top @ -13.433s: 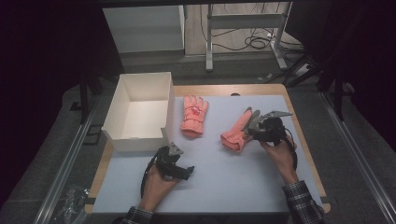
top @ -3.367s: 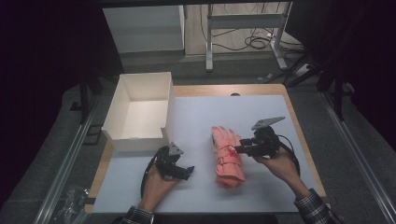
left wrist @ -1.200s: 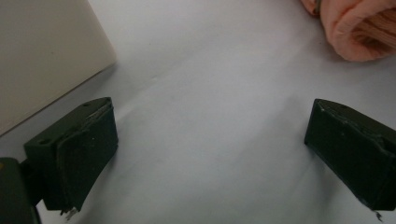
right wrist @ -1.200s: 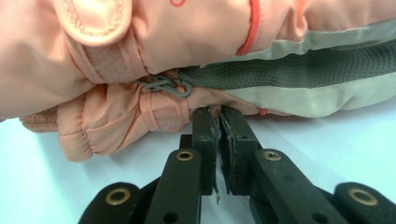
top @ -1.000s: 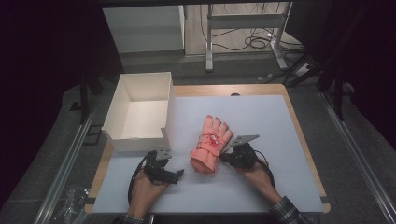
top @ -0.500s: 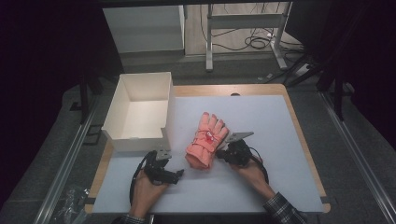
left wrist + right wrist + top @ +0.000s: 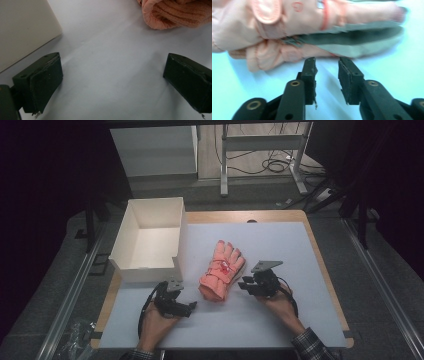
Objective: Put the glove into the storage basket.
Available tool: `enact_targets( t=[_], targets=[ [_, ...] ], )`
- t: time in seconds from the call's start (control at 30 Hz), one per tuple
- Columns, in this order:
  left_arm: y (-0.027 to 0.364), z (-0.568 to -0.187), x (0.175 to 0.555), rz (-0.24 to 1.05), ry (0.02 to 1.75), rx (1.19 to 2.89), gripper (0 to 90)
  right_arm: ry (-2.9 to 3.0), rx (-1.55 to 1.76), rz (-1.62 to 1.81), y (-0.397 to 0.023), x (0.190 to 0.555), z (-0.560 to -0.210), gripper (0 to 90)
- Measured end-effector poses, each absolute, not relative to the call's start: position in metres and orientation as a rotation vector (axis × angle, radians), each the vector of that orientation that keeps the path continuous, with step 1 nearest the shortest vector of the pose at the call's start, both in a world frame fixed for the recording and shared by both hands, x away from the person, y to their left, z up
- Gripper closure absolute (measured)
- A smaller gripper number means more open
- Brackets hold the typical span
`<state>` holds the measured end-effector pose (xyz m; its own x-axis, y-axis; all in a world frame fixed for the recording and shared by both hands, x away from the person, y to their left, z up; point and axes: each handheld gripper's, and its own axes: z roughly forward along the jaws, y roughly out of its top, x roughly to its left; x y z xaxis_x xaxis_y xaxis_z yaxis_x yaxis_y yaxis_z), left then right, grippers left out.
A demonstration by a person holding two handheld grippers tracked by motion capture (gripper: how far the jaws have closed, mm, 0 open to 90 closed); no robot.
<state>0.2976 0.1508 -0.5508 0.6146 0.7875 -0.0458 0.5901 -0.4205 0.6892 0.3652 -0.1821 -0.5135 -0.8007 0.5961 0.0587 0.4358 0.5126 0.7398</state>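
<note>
Right claw (image 7: 327,66) — jaws part-open, having just been opening, nothing between them; the tips sit just short of the pink gloves (image 7: 221,270), not touching. Left claw (image 7: 111,82) — jaws wide apart, empty, resting low on the counter (image 7: 280,245) near the gloves' cuff end.

Gloves: two stacked, lying in mid-counter, fingers pointing away from the person, just beside the white box (image 7: 150,240).

Step in hand, as judged: release of the stack after placing it, likely ahead of moving it into the box. To do it well, draw the right claw straight back clear of the fabric so no pad drags the upper glove off the lower; bring the left claw to the cuff for a grip on both layers.

Right gripper view: a grey-palmed lower glove under the pink one, unseen from above. Left gripper view: the ribbed knit cuff (image 7: 175,15) and the box wall (image 7: 25,27). High view: the box stands open and empty.
</note>
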Motion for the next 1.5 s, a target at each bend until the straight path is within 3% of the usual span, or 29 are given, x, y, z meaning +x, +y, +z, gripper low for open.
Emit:
enact_targets(
  t=[0.77,1.17,1.5],
  targets=[
    [0.150,-0.546,0.299,0.339,1.099,2.167,4.1,2.395,1.071,1.054,-0.272,0.363,-0.524,42.9],
    [0.146,-0.518,0.301,0.266,1.072,2.119,3.0,2.351,1.084,0.986,-0.282,0.363,-0.528,25.7],
    [0.132,-0.483,0.308,0.261,1.041,2.130,1.3,2.350,1.071,0.985,-0.281,0.363,-0.529,24.9]
  ],
)
